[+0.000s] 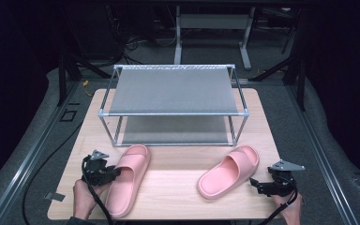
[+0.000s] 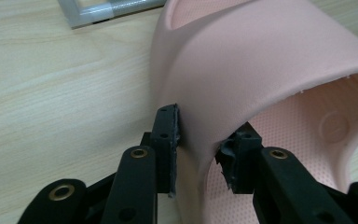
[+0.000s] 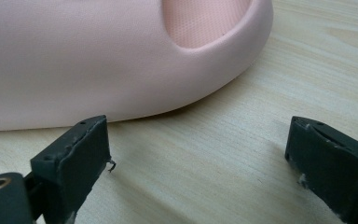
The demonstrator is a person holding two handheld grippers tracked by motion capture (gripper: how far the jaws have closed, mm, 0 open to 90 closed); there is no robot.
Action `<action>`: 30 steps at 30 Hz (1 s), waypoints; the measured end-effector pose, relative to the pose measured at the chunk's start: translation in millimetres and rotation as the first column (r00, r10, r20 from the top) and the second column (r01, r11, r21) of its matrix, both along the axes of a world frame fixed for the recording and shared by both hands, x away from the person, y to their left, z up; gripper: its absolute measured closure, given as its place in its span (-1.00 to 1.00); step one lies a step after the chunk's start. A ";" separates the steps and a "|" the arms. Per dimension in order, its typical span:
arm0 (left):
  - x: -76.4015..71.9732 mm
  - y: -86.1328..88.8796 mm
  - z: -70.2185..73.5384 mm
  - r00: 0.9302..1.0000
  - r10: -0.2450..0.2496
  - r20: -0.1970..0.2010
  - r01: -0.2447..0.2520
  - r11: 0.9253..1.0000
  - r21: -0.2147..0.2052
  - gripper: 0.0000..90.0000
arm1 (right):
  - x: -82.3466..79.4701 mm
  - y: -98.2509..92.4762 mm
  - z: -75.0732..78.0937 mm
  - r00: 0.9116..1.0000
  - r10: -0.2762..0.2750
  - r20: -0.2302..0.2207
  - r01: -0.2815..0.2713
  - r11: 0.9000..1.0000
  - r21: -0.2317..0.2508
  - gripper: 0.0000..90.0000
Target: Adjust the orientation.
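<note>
Setting: a pale wooden tabletop [image 1: 168,180] seen from above, with dark floor and cables around it.
Landmark: a two-tier metal shoe rack [image 1: 172,89] with grey fabric shelves stands at the far middle of the tabletop; both shelves are bare.
Left slipper [image 1: 127,178]: pink slide sandal lying flat just in front of the rack's near left corner, toe toward the rack, heel toward the person.
Right slipper [image 1: 228,171]: matching pink slide in front of the rack's near right corner, angled, toe pointing up toward the rack and to the right.
Left claw [image 2: 200,151]: held in the person's left hand [image 1: 85,197], closed narrowly on the left slipper's strap wall, one jaw outside it and one inside over the dotted footbed.
Right claw [image 3: 200,154]: held in the person's right hand [image 1: 290,208], jaws spread wide, gripping nothing, low over the tabletop just beside the right slipper's toe end, farther from the rack than the slipper.
</note>
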State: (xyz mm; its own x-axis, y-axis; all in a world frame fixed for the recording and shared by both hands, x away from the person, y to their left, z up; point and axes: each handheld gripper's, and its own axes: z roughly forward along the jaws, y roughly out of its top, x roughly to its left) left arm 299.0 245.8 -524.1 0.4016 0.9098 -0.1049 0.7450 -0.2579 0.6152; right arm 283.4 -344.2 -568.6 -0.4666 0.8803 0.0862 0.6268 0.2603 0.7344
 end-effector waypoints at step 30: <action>2.2 -6.5 -0.9 0.996 -0.022 0.087 0.015 0.997 0.079 0.84 | -0.5 0.3 -0.1 1.000 -0.010 0.006 0.010 1.000 -0.010 -0.85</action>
State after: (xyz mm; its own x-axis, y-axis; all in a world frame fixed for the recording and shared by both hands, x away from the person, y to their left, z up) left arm 301.1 239.3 -525.0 0.4227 0.9063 0.0028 0.6836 -0.3208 0.6556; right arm 282.9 -343.8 -568.6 -0.4583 0.8857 0.0742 0.6250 0.2618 0.7355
